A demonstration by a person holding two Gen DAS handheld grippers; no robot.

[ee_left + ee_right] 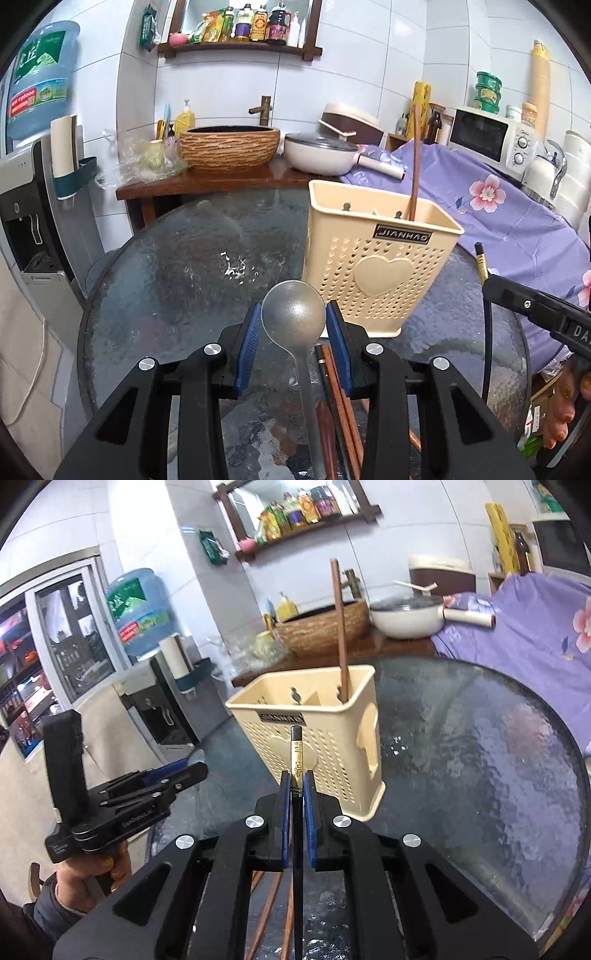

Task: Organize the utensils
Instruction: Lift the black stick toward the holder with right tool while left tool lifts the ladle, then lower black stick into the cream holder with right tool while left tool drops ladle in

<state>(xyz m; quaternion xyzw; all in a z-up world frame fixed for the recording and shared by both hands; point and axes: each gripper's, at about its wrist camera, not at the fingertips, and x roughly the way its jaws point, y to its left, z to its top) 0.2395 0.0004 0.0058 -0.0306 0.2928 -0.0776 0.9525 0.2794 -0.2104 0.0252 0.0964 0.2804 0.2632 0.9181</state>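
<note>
Left jaws clamp 1 spoon [293, 321], right jaws 1 black chopstick [296, 760]; holder [376, 266] has 1 (perhaps 3 loose).

The spoon's [295, 332] handle ran off the bottom edge of the left wrist view, its end unseen. The loose chopsticks [341, 417] on the bench [177, 266] lay partly behind the left tool's [294, 328] frame, so their number could not be told. In the right wrist view the black chopstick [296, 775] left the frame at the bottom. The lower part of the upright brown chopstick [341, 635] was hidden inside the holder [332, 749], whose label was blurred there. The bottle labels on the shelf [240, 46] were too small to read.
</note>
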